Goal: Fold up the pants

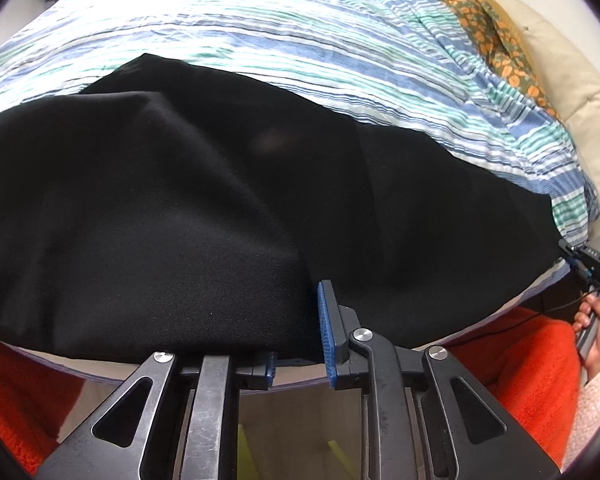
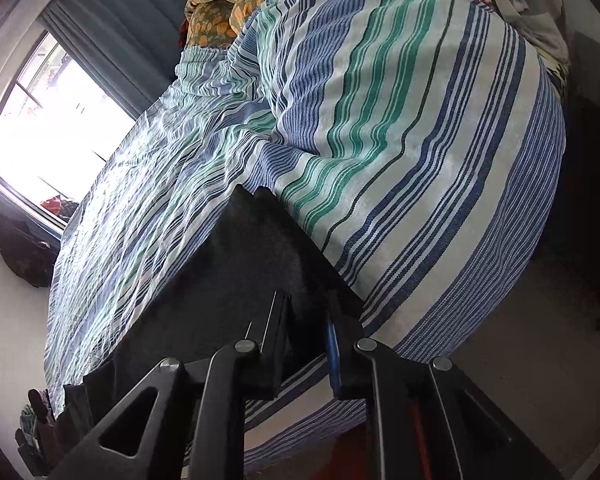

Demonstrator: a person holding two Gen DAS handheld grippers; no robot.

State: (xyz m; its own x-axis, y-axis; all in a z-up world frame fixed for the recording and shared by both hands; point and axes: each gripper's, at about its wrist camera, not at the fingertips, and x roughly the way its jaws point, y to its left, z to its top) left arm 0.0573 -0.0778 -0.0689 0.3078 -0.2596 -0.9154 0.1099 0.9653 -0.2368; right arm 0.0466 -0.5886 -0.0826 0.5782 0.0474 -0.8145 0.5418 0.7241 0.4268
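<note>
Right claw [image 2: 306, 328] parted around black pants [image 2: 220, 280] edge on striped bedsheet [image 2: 420, 160]; window [image 2: 48, 128] left.

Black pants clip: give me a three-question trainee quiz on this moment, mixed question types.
1. True or false: the black pants lie on a plain white sheet.
2. Multiple choice: in the left wrist view, the left gripper has its jaws A) apart, with pants fabric between the fingers; B) clamped on a pillow; C) out of view.
3. Fill in: the right gripper sits at the pants' ____.

Key: 1 false, the bedsheet is striped blue, green and white. 2 A. 3 edge; whether it grips the cloth cannot be told.
</note>
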